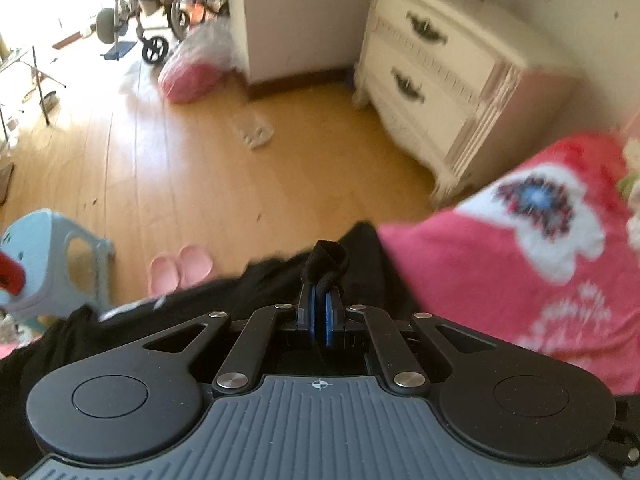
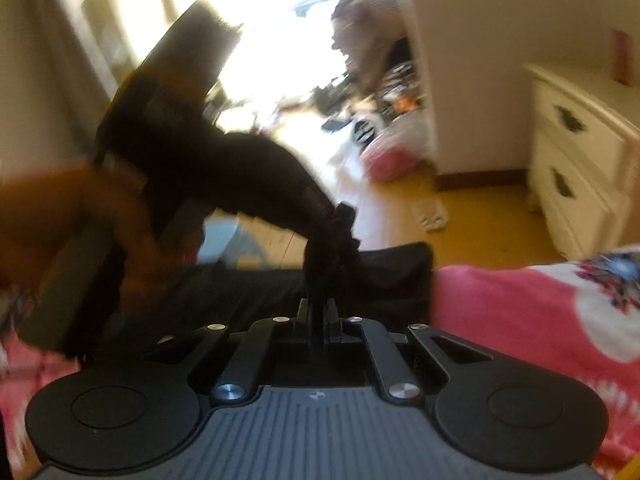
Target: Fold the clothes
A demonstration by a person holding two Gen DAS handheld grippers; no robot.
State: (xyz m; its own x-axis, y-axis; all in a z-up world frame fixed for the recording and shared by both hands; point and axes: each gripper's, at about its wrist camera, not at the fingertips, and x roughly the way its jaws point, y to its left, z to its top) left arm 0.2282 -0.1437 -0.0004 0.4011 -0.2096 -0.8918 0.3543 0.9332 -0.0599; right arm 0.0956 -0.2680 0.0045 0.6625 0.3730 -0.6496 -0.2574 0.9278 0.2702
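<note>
- Left gripper (image 1: 321,304), bottom centre of its view: blue pads (image 1: 329,314) nipped tight on a bunched fold of black garment (image 1: 276,280).
- Garment spread across lower frame, overlapping pink blanket (image 1: 520,280) at right.
- Right gripper (image 2: 319,306), bottom centre: clamped on a twisted bunch of garment (image 2: 328,252), apparently the same piece; too blurred for certainty.
- Dresser (image 1: 436,76) upper right; slippers (image 1: 180,270) lower left on floor.

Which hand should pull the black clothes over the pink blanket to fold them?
Probably the right. The right gripper is shut on the black garment, which lifts up from it, with pink blanket beside it. The left gripper only pinches a small bunch.
</note>
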